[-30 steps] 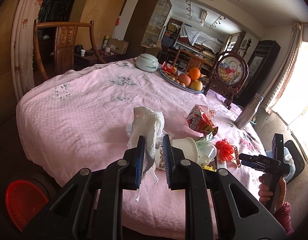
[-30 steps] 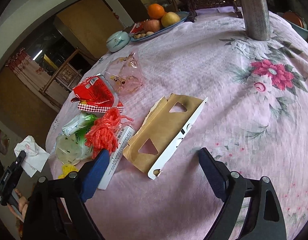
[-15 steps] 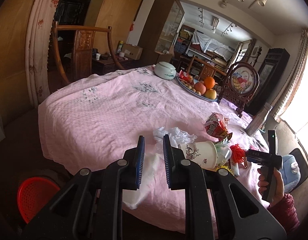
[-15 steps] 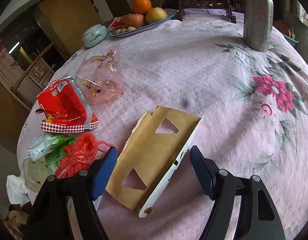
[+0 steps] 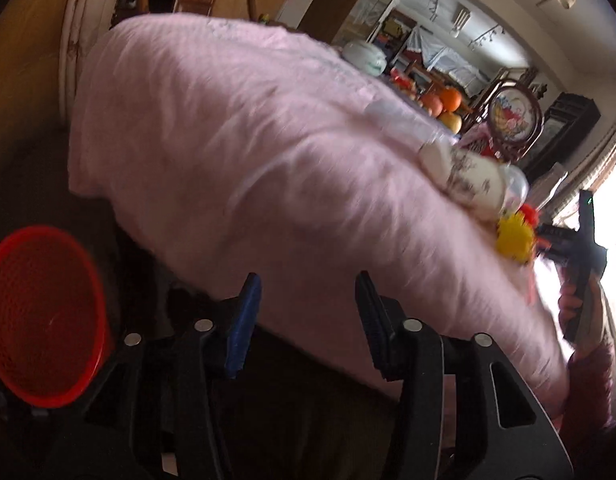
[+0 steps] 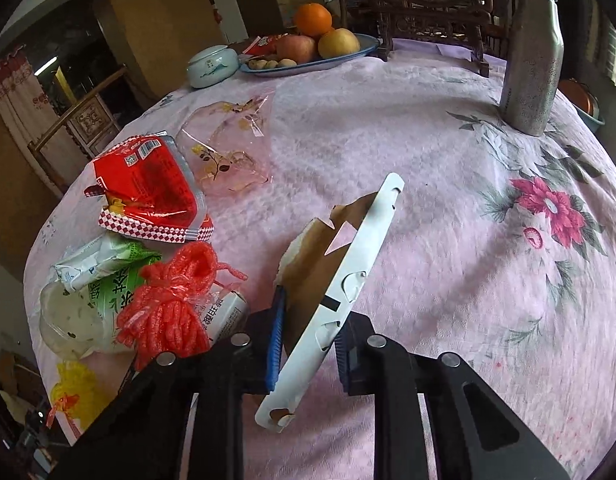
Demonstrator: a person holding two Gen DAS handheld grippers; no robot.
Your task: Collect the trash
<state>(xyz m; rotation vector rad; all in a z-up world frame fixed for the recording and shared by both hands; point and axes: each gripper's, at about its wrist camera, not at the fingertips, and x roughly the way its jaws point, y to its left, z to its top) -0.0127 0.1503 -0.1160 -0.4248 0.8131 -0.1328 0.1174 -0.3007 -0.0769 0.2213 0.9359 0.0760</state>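
**One piece in the jaws, most of the litter still on the table**

My right gripper is closing on the flattened brown-and-white cardboard carton; the blue pads already pinch its near end, and the far end tilts up off the pink floral tablecloth. I judge this piece as picked up but not yet carried anywhere.

My left gripper is down beside the table edge, its jaws opening with nothing between them. The round red mesh waste basket stands on the floor just to its left, and I take that for the place the trash goes. The left wrist view is blurred, so I cannot tell what already lies in the basket.

Plenty is left. Just beside the carton lie a bunch of red-orange plastic netting, a red foil snack packet with a checked edge, a green-and-white wrapper on a clear plastic cup, a crumpled clear cellophane bag and a scrap of yellow netting at the table's edge. The white printed paper cup lies on its side near them.

The fruit plate, the pale lidded bowl and the grey metal flask stand well apart from the litter; I reckon they stay.
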